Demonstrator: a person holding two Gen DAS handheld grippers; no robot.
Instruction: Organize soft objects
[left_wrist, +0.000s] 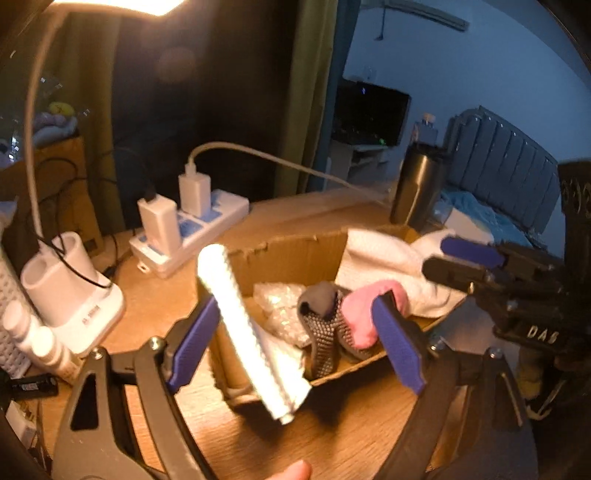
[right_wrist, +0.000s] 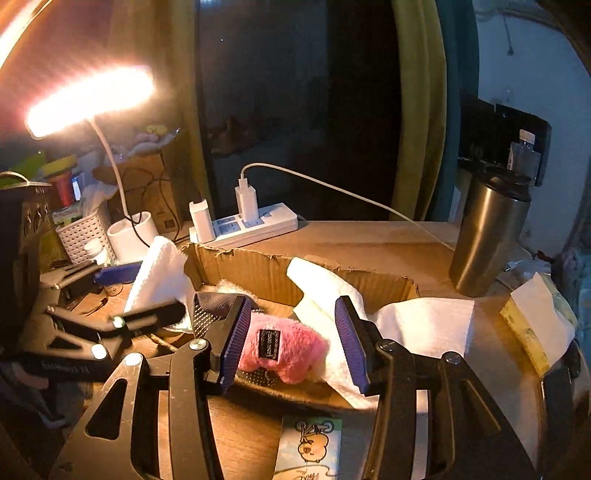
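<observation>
While both grippers hover at the torn brown cardboard box, the fluffy pink plush toy sits inside it; left gripper wide open, empty, right gripper half-open, loosely straddling the toy.

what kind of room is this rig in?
Likely a bedroom desk: a bed with grey padded headboard behind, a wall-mounted black TV, and a white power strip with chargers on the wooden desk.

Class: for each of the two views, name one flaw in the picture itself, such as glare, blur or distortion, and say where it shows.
Left wrist view: the white cloth by the left tongs is blown out and smeared; the lamp burns out the top edge. Right wrist view: the lamp flares, and the fisheye bends the cup.
</observation>
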